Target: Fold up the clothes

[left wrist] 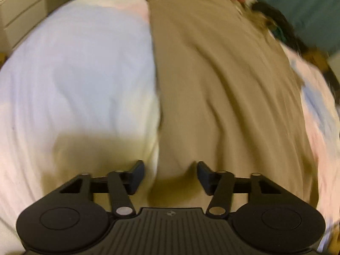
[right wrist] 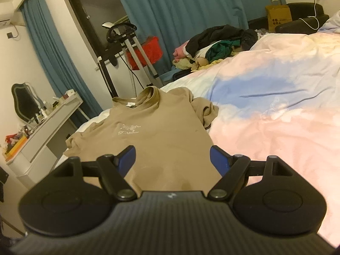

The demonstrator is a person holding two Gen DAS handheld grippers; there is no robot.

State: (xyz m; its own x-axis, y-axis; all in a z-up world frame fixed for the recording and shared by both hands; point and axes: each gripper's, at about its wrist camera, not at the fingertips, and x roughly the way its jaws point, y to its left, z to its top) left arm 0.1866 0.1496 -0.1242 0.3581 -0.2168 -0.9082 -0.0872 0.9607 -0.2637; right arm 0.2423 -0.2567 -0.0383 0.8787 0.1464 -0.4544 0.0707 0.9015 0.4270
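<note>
I see a tan T-shirt (right wrist: 148,127) spread flat, chest side up, on a bed with a pink, blue and white duvet (right wrist: 276,97). My right gripper (right wrist: 172,159) hovers over the shirt's lower part, its blue-padded fingers (right wrist: 127,158) spread wide with nothing between them; the printed logo (right wrist: 129,129) lies just beyond the fingertips, the collar farther out.

My left gripper (left wrist: 170,175) points steeply down at the shirt's (left wrist: 223,89) straight edge, where tan cloth meets duvet (left wrist: 74,74). Its fingers (left wrist: 137,174) stand partly apart; the shirt edge runs up between them, but the pads do not press on it. This view is blurred.

Only the right view shows containers: a brown paper bag (right wrist: 278,18) stands far beyond the right finger, contents hidden, and a tray (right wrist: 14,146) on a white desk (right wrist: 48,125), left of the left finger, holds small cluttered items I cannot identify. That view alone also shows a heap of mixed clothes (right wrist: 218,42) at the bed's far edge, teal curtains (right wrist: 180,17) and a mirror (right wrist: 24,101). The left view alone shows white drawers (left wrist: 21,10) beyond its left finger.
</note>
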